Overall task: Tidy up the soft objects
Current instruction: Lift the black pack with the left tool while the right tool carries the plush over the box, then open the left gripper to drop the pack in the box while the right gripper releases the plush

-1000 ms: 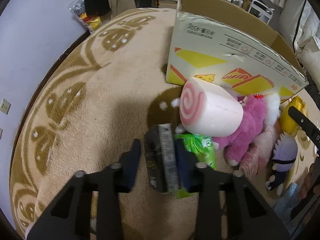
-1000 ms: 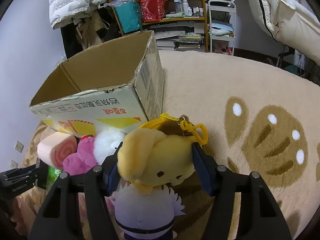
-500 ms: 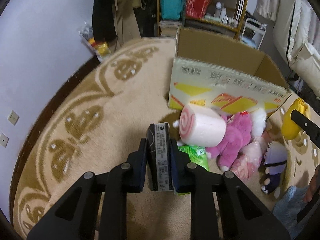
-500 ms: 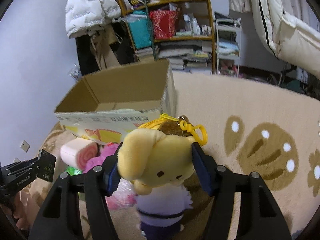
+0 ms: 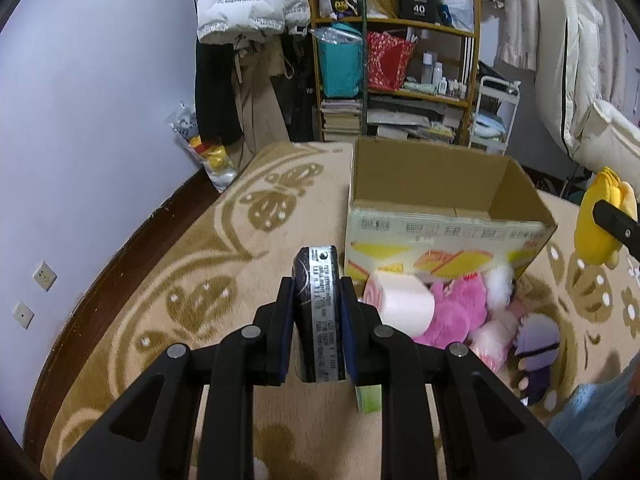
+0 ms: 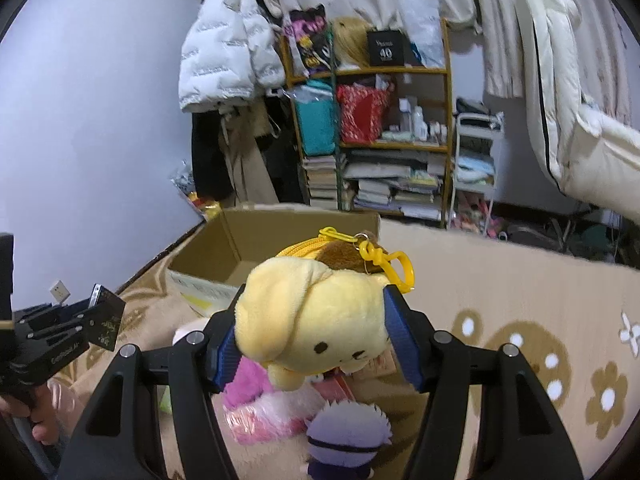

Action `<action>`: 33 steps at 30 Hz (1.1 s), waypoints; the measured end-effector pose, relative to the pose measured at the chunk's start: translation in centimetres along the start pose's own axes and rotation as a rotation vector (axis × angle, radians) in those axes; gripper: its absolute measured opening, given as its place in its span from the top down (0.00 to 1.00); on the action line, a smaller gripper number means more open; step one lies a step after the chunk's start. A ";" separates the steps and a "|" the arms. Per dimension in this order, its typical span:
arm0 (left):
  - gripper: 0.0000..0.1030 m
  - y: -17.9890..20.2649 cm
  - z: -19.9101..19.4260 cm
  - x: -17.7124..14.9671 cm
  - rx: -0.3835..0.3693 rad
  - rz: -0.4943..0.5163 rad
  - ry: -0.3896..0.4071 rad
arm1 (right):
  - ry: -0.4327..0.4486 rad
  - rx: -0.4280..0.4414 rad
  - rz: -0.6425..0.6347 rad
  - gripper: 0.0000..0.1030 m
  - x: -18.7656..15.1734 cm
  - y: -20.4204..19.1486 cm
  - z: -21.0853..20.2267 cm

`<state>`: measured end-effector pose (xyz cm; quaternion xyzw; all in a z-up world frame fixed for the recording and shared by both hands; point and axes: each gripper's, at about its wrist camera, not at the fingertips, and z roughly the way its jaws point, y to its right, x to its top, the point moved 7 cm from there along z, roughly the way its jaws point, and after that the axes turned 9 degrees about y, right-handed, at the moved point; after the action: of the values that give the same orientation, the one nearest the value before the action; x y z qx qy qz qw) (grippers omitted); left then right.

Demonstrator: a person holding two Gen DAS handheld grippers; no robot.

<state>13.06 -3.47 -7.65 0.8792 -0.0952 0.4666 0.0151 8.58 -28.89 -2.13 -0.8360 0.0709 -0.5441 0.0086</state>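
Observation:
My left gripper (image 5: 317,300) is shut on a flat dark packet (image 5: 319,312) and holds it in the air before the open cardboard box (image 5: 444,224). My right gripper (image 6: 316,328) is shut on a yellow dog plush (image 6: 316,320) with a yellow clip, raised above the rug. That plush also shows at the right edge of the left wrist view (image 5: 600,220). The box (image 6: 228,256) stands behind it. On the rug by the box lie a pink swirl roll cushion (image 5: 400,300), a pink plush (image 5: 456,312) and a purple-haired doll (image 5: 536,344).
A round beige patterned rug (image 5: 200,280) covers the floor. A wooden shelf (image 5: 396,80) with books and bags stands at the back wall. A green packet (image 5: 368,398) lies under the left gripper. A light blue cloth (image 5: 588,428) lies at the right.
Both grippers have risen well above the rug with their loads. The left gripper closed on the dark packet and lifted it; the plush pile now lies lower in both views.

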 end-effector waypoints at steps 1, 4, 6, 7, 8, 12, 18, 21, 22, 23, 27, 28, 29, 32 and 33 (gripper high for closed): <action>0.81 0.0 0.0 0.7 0.002 0.004 0.011 | 0.005 0.003 -0.007 0.35 0.3 -0.2 0.1; 0.81 0.0 0.0 2.4 -0.002 0.011 0.036 | 0.014 0.008 -0.022 0.35 1.3 -0.4 0.7; 0.81 0.2 0.1 3.9 -0.003 0.023 0.061 | 0.020 0.009 -0.025 0.35 2.0 -0.5 1.3; 0.81 0.3 0.1 4.8 -0.003 0.029 0.076 | 0.020 0.010 -0.024 0.35 2.3 -0.5 1.6; 0.81 0.5 0.2 5.9 -0.008 0.033 0.091 | 0.020 0.010 -0.023 0.35 2.5 -0.4 1.9; 0.81 0.9 0.9 9.0 -0.015 0.031 0.130 | 0.020 0.016 -0.028 0.35 3.4 -0.3 3.5; 0.81 2.3 3.0 11.8 -0.026 0.039 0.151 | 0.033 0.039 -0.032 0.34 5.0 -0.6 6.0; 0.81 3.4 4.1 12.2 -0.042 0.050 0.143 | 0.035 0.051 -0.025 0.34 5.6 -0.7 7.1; 0.81 3.8 4.6 12.2 -0.049 0.054 0.135 | 0.033 0.055 -0.023 0.34 5.7 -0.7 7.6; 0.81 4.2 5.1 12.1 -0.057 0.056 0.129 | 0.031 0.057 -0.021 0.34 5.8 -0.7 7.9; 0.80 5.6 6.6 11.8 -0.082 0.057 0.107 | 0.016 0.059 -0.018 0.34 5.6 -0.6 8.9; 0.80 6.0 6.9 11.7 -0.090 0.055 0.100 | 0.009 0.060 -0.018 0.34 5.4 -0.5 9.1; 0.80 6.3 7.4 11.5 -0.099 0.052 0.091 | 0.001 0.059 -0.018 0.34 5.1 -0.4 9.3; 0.80 7.4 8.7 10.8 -0.117 0.059 0.060 | -0.021 0.060 -0.010 0.34 4.3 -0.2 9.8; 0.80 7.7 9.0 10.4 -0.119 0.064 0.051 | -0.030 0.063 -0.006 0.33 4.0 -0.1 9.9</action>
<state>24.69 -13.69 -4.62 0.8610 -0.1505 0.4826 0.0550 19.23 -29.97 -2.53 -0.8434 0.0513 -0.5337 0.0342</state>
